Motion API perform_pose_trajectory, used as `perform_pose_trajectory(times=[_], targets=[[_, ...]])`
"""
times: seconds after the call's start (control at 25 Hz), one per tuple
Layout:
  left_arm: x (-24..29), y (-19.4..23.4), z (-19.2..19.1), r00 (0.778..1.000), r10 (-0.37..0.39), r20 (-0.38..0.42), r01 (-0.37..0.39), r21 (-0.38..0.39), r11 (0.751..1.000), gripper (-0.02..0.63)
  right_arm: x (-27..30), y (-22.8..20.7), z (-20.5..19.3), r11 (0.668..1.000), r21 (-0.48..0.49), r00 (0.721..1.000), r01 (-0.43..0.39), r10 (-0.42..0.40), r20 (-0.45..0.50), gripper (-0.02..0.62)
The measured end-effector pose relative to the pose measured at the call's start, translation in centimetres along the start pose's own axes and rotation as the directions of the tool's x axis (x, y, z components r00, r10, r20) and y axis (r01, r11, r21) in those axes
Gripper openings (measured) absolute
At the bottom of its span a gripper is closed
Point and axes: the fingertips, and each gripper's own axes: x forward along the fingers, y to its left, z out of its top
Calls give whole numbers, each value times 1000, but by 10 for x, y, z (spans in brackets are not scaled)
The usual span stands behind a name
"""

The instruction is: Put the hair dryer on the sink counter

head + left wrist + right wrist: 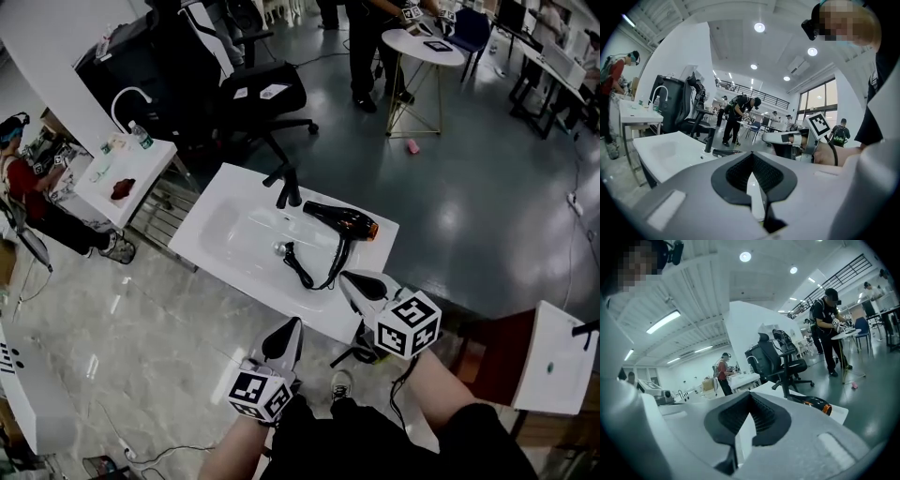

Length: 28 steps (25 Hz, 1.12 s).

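Saw black hair dryer lying on its side on white sink counter, right of the basin, cord trailing into the bowl. Kept left gripper and right gripper clenched, empty, by the counter's near edge.

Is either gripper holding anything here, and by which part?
Nothing is held. The left gripper and right gripper both have closed, empty jaws; the hair dryer lies on the sink counter.
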Motion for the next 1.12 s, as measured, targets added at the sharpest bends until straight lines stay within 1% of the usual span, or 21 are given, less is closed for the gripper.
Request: perform_pose_trajectory(times=[0.12,0.28,0.6,0.72,0.88,1.12], targets=[[-8,-11,3,999,32,12,-32,7,999,3,-13,20,0,999,-22,999,-43,43,8,2],[-21,-24,8,997,72,25,-73,15,997,3,-26,40,-4,995,-14,995,-101,101,7,2],[-48,-39,9,994,110,29,-110,23,994,3,-38,76,-13,985,-26,985,-171,171,-2,2],[-55,-39,11,994,109,29,-110,30,993,3,-38,83,-15,983,-45,984,-177,176,-14,2],[-65,-33,9,994,103,27,-104,32,994,2,-36,88,-18,987,-32,987,-159,158,-12,2],[-89,-21,8,996,81,35,-82,19,996,3,-33,120,-30,990,-26,990,-140,139,-24,2]])
